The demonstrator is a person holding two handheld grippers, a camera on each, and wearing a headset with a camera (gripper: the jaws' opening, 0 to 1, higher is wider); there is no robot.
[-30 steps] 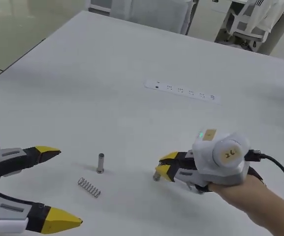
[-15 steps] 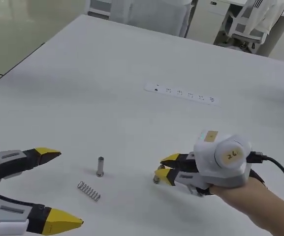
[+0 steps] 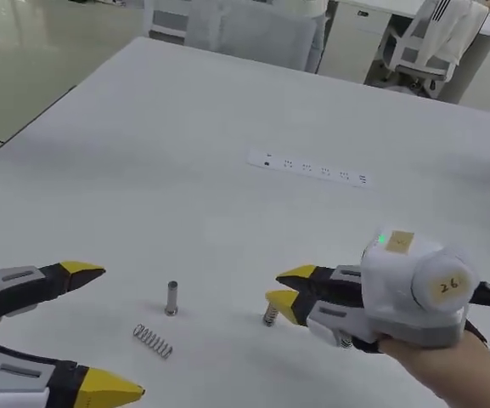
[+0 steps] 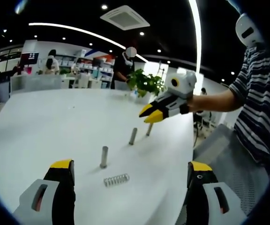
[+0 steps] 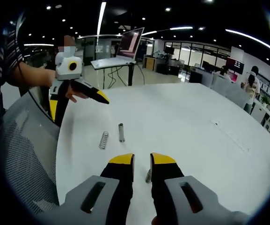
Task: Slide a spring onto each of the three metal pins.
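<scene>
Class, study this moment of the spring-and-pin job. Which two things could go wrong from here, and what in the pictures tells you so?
1. The right gripper has its jaw tips right by the upright pin that seems to carry a spring; a sideways nudge could topple it.
2. The loose spring lies flat on the table, close to the bare pin. The wide-open left gripper, reaching for it, might knock that pin over or send the spring rolling.

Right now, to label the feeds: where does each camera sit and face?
Head view: on the headset, looking down at left gripper, right gripper and a hand.
Left gripper view: along its wide jaws, across the table toward the right gripper and a striped shirt.
Right gripper view: along its narrow jaws, toward the left gripper.
All share the loose spring.
</scene>
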